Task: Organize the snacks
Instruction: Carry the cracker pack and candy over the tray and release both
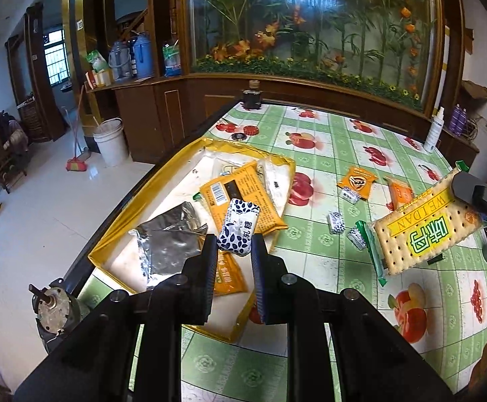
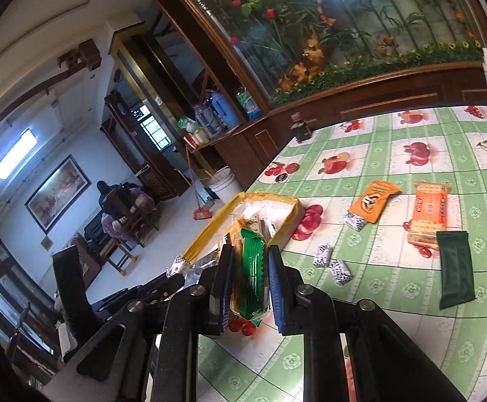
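Note:
My left gripper (image 1: 235, 244) is shut on a white candy with blue leaf print (image 1: 238, 226), held above the yellow-edged box (image 1: 123, 221). The box holds orange packets (image 1: 240, 197) and a silver foil packet (image 1: 166, 238). My right gripper (image 2: 251, 278) is shut on a green-and-yellow cracker pack (image 2: 248, 278), which also shows in the left wrist view (image 1: 420, 231), in the air right of the box. On the table lie small blue-print candies (image 2: 322, 256), an orange packet (image 2: 374, 201), an orange cracker pack (image 2: 427, 214) and a dark green packet (image 2: 454, 268).
The table (image 1: 327, 154) has a green checked fruit-print cloth. A white spray bottle (image 1: 433, 132) stands at the far right edge, a dark jar (image 1: 251, 95) at the far corner. A small motor (image 1: 56, 308) sits at the table's near left corner. Floor drops off left.

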Action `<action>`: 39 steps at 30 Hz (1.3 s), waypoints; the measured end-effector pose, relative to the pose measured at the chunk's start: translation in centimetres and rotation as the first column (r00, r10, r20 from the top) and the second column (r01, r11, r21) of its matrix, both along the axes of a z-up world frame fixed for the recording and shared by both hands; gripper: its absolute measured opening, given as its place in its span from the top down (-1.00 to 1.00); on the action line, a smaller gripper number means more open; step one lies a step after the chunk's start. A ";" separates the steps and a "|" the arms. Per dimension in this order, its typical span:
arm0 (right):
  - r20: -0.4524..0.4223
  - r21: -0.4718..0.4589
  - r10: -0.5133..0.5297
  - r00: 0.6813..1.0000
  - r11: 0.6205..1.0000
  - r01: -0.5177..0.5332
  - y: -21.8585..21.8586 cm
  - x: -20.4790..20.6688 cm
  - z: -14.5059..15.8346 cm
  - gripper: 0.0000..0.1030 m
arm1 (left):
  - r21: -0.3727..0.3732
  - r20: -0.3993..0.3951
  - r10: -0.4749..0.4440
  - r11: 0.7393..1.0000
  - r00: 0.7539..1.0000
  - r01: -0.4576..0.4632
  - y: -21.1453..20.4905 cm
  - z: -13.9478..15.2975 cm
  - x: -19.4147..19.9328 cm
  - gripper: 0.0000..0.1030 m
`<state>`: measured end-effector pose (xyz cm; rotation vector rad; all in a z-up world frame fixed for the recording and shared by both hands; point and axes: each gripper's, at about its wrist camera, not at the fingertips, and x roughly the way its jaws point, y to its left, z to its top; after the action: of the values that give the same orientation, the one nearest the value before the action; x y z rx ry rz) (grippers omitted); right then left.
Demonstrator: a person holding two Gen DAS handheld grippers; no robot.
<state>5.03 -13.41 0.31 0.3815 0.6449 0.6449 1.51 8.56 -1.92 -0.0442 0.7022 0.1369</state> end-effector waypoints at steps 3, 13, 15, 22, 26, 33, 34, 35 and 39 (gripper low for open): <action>0.000 0.005 0.021 1.000 1.000 -0.021 1.0 0.5 0.1 0.62 | -0.005 -0.002 0.019 1.000 1.000 -0.019 0.8 -0.2 0.1 0.66; -0.012 0.013 0.112 0.994 0.994 -0.112 7.1 3.8 -0.3 0.62 | -0.040 -0.044 0.114 0.992 0.992 -0.116 5.7 -1.8 1.2 0.66; -0.021 0.019 0.126 0.992 0.992 -0.126 8.4 4.8 -0.7 0.62 | -0.050 -0.057 0.131 0.990 0.990 -0.134 6.6 -2.3 1.5 0.66; -0.068 0.027 0.166 0.984 0.986 -0.164 12.4 7.6 -2.6 0.62 | -0.075 -0.099 0.158 0.983 0.982 -0.166 8.4 -3.9 2.7 0.66; -0.096 0.032 0.180 0.979 0.984 -0.178 14.3 9.2 -4.1 0.62 | -0.088 -0.118 0.151 0.983 0.982 -0.161 8.5 -4.6 3.7 0.66; -0.150 0.032 0.155 0.976 0.988 -0.152 16.0 12.5 -6.5 0.54 | -0.083 -0.146 0.147 0.984 0.978 -0.161 8.4 -5.3 5.4 0.60; -0.157 0.037 0.152 0.976 0.988 -0.149 15.9 12.7 -6.8 0.50 | -0.083 -0.153 0.146 0.984 0.977 -0.160 8.3 -5.4 5.5 0.53; -0.170 0.043 0.148 0.974 0.989 -0.142 15.7 13.0 -7.1 0.42 | -0.084 -0.159 0.146 0.983 0.976 -0.161 8.3 -5.4 5.5 0.30; -0.170 0.054 0.100 0.980 0.994 -0.092 14.1 13.0 -7.4 -0.26 | -0.078 -0.133 0.176 0.979 0.975 -0.188 8.4 -5.0 4.9 -0.39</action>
<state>18.03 0.65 -7.13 0.4548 0.8187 0.7249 6.41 16.98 -6.94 -0.1885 0.8299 0.2857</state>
